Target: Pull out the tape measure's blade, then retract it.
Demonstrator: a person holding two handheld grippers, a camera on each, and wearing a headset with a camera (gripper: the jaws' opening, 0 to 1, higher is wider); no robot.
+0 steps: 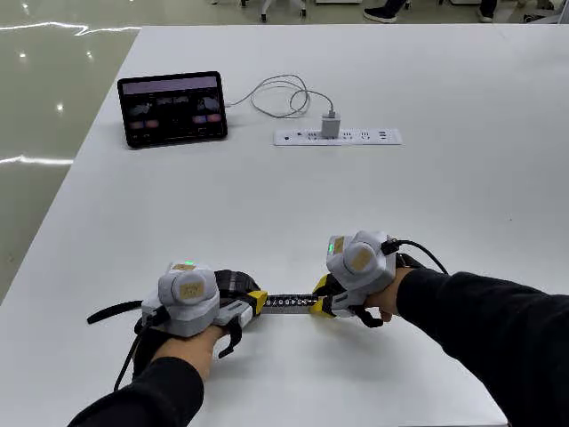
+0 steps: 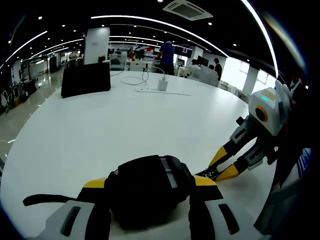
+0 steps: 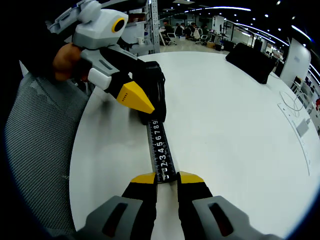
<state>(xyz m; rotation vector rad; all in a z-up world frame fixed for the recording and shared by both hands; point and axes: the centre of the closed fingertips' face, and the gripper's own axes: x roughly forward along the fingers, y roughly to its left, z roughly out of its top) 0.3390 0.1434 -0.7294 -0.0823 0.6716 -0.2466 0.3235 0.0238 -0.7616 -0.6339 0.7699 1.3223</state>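
Right gripper view: right gripper [image 3: 162, 178] jaws closed on blade [image 3: 159, 147] tip. Blade runs straight fwd to tape measure case [image 3: 154, 87], clamped in left gripper [image 2: 150, 181], near table [image 1: 373, 205] front edge. Blade axis = line btwn grippers.

The tape measure's blade [image 3: 160, 150] carries the black numerals 2 to 9 in a row.

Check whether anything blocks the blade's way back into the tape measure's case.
Nothing visible does. The blade runs over bare table from the right gripper straight to the case in the left gripper; tablet and power strip lie far off.
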